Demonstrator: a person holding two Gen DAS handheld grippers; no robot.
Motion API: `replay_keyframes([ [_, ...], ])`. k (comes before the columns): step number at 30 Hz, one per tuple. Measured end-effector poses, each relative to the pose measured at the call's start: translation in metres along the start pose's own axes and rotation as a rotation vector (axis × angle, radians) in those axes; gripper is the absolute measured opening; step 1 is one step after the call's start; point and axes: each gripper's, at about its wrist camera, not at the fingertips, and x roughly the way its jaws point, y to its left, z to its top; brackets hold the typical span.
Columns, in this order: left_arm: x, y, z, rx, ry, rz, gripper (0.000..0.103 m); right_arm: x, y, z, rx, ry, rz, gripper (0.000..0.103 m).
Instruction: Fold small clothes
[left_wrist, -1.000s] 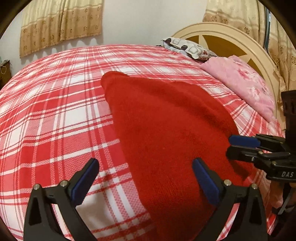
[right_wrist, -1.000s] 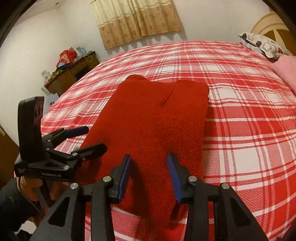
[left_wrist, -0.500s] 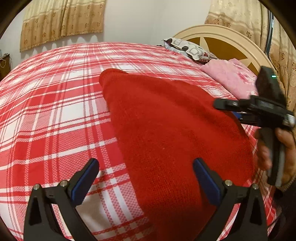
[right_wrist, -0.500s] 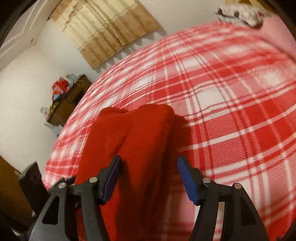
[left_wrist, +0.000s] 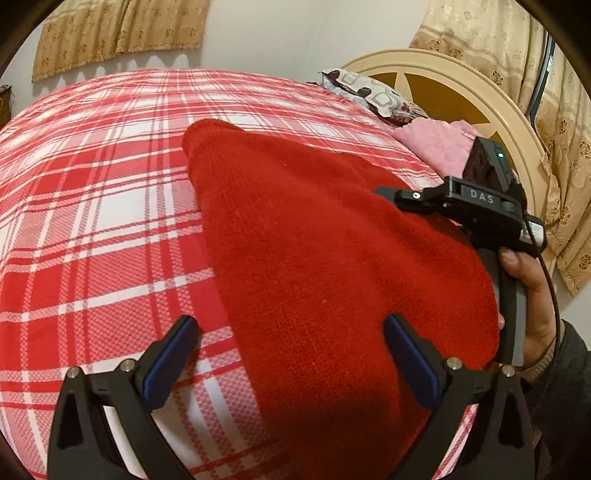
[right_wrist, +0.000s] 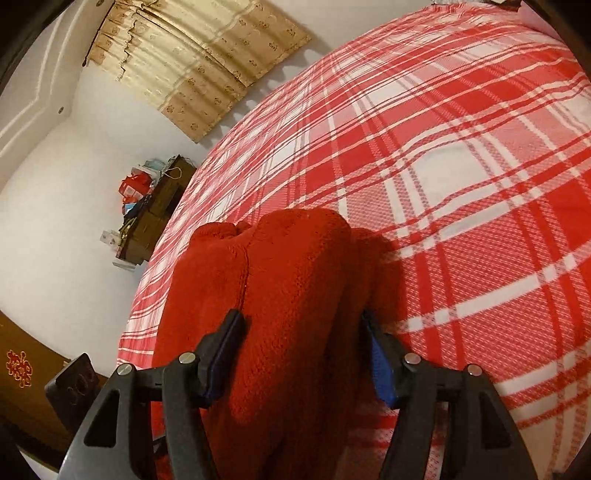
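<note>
A second ago the right gripper (right_wrist: 303, 354) sat low at the near end of the flat red sweater (left_wrist: 332, 258); now it has swung round to the sweater's right edge and rolled over, so the right wrist view shows a thick fold of knit bunched up between its blue fingers (right_wrist: 225, 354), which have just been closing a little around it. The pads touch the cloth on both sides, though whether they press firmly enough to hold is hard to say. This looks like the start of turning that side in over the middle, the first fold of the task by my reading. In the left wrist view the right gripper shows at the right of the frame, held in a hand (left_wrist: 532, 291), its tip over the sweater's edge. The left gripper (left_wrist: 288, 358) hovers at the bottom of its own frame, fingers spread wide with nothing gripped (they have narrowed only slightly), straddling the sweater's near left edge. The sweater is a coarse, fuzzy knit, soft and thick, lying across a bed (left_wrist: 92, 221) covered in red-and-white plaid woven cloth, with a pink pillow (left_wrist: 439, 144) at the upper right.
</note>
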Motion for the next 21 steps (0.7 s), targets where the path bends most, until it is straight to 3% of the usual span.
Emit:
replay_keyframes([
  [1,0.0,-0.001,0.0,0.004,0.0,-0.03,0.092,0.002,0.001,0.0,0.0,0.013,0.014,0.047],
  [2,0.0,-0.003,0.0,0.008,0.003,-0.063,0.077,0.004,0.003,-0.001,-0.003,0.019,0.02,0.042],
  [4,-0.002,-0.008,-0.001,0.027,-0.008,-0.057,0.074,0.002,0.008,-0.002,-0.023,0.012,0.014,0.037],
  [9,-0.013,-0.018,0.0,0.075,-0.018,-0.01,0.049,-0.006,0.024,-0.006,-0.052,-0.031,0.018,0.032],
  [21,-0.063,-0.02,-0.01,0.109,-0.058,0.078,0.043,-0.018,0.074,-0.031,-0.108,-0.031,0.092,0.029],
])
